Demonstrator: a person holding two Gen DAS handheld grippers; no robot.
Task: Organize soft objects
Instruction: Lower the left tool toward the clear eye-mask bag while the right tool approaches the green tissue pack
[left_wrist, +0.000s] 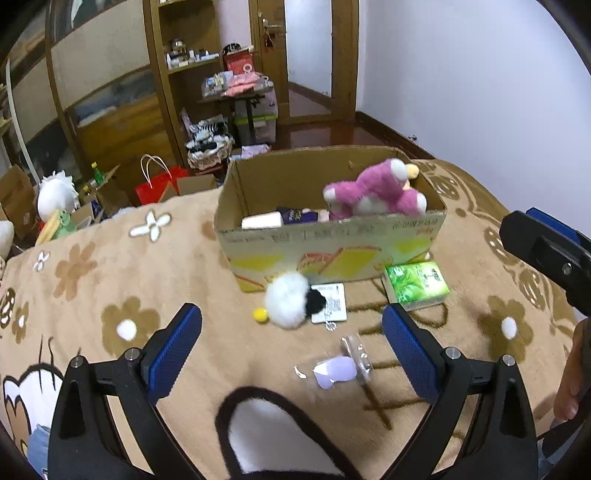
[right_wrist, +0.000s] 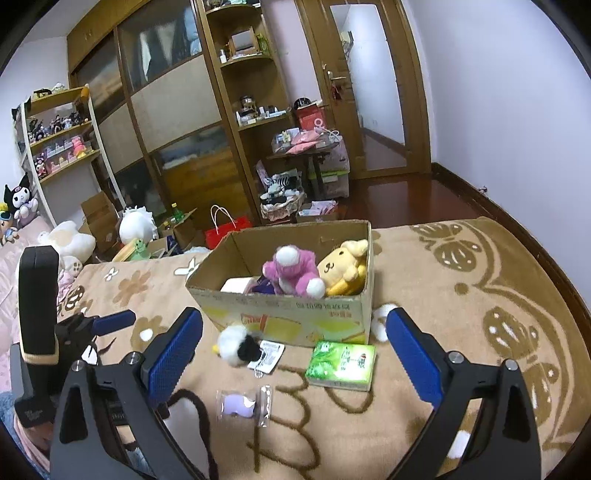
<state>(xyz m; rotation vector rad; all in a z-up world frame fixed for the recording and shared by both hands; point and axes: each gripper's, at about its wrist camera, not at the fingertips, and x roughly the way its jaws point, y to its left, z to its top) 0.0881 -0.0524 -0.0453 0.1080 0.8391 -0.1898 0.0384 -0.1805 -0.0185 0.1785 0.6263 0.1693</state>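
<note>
Two grippers hang empty over the bed: your left gripper (left_wrist: 291, 345) and right gripper (right_wrist: 293, 352) both stand spread wide, nothing between the pads. Three soft things are yet to go in, as I judge it: the white pom-pom toy (left_wrist: 291, 304) at about 12 o'clock from the left gripper, just in front of the cardboard box (left_wrist: 332, 236); the small lilac piece in clear wrap (left_wrist: 338, 369) nearer you; and the green tissue pack (left_wrist: 415, 284) at 2 o'clock.

Watch the pom-pom: it overlaps a white card tag (left_wrist: 332, 302), so a low pinch could take the card too. The clear wrap looks slippery and may slide out. The pink plush (right_wrist: 295, 275) lies heaped high at the box's front wall beside the yellow plush (right_wrist: 345, 267); a drop on top could roll out. Your grippers are near each other, so crossing paths risks a knock.
</note>
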